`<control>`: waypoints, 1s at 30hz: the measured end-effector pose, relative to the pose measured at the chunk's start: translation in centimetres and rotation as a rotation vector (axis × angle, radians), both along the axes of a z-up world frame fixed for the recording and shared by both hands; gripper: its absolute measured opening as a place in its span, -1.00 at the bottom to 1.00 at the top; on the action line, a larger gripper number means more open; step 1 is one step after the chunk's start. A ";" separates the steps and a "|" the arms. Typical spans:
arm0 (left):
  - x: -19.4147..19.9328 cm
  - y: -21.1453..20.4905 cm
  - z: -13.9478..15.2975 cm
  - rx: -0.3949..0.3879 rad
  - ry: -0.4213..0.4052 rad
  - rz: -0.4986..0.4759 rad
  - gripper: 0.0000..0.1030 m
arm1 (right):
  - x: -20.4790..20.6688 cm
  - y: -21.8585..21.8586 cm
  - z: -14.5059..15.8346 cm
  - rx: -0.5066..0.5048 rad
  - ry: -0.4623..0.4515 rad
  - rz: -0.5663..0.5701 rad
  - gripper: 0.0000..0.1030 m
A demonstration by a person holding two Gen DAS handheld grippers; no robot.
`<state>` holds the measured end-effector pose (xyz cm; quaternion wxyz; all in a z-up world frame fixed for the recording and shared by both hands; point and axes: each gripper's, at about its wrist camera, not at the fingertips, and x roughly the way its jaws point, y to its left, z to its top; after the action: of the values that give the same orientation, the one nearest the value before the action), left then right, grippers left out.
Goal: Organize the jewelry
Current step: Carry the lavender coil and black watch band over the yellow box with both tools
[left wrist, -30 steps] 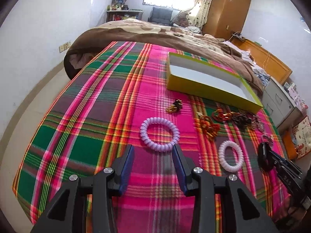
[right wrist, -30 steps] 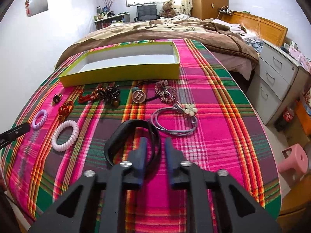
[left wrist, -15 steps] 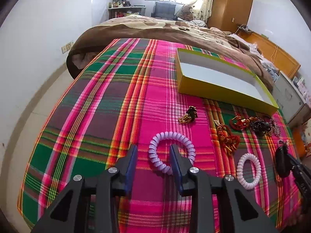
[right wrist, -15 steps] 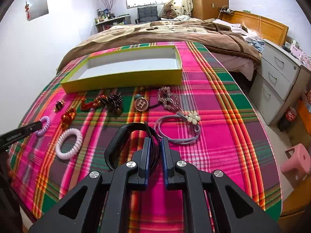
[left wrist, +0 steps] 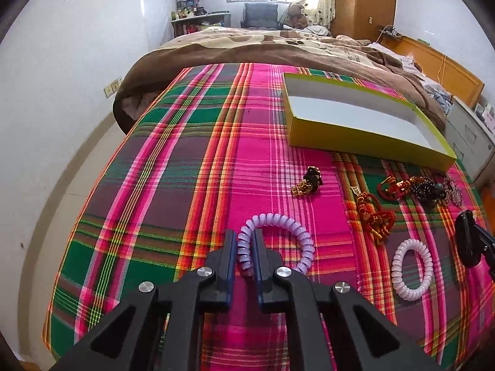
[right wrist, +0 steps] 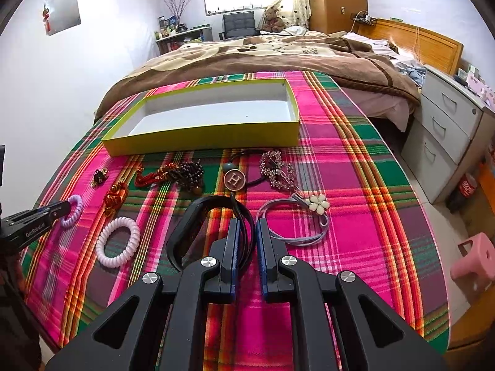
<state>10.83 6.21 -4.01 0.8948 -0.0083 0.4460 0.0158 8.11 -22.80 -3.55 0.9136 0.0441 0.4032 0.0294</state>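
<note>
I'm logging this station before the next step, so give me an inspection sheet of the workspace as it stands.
Surface: plaid cloth over a bed.
Job's things: yellow box open, nothing in it; lilac coil tie, pale pink coil tie, black band, red knots, dark beads, H button, crystal piece, flower cord on the cloth.
Clutter: nothing seen.
Grippers: left gripper shut on the lilac coil tie; right gripper shut on the black band.
Cables: nothing seen near the work.
Surroundings: brown blanket, drawer unit, pink stool.
</note>
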 end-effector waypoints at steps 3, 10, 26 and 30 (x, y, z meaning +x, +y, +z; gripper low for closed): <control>-0.2 0.0 0.2 -0.011 -0.006 0.001 -0.82 | 0.1 -0.1 0.2 0.002 -0.005 -0.004 -0.79; -0.7 0.4 1.4 -0.047 -0.029 -0.011 -0.82 | 0.1 -0.1 0.6 0.003 -0.017 0.000 -0.79; 1.7 -1.3 5.5 -0.099 -0.109 -0.069 -0.82 | 3.3 -1.0 4.0 0.004 -0.084 -0.018 -0.79; 3.5 -1.7 6.5 -0.125 -0.128 -0.075 -0.82 | 5.1 -1.4 4.8 0.000 -0.090 -0.021 -0.79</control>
<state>14.36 4.50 2.50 0.9191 -0.0484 0.3882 -0.0464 13.23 -24.18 1.24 0.9311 0.0470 0.3611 0.0220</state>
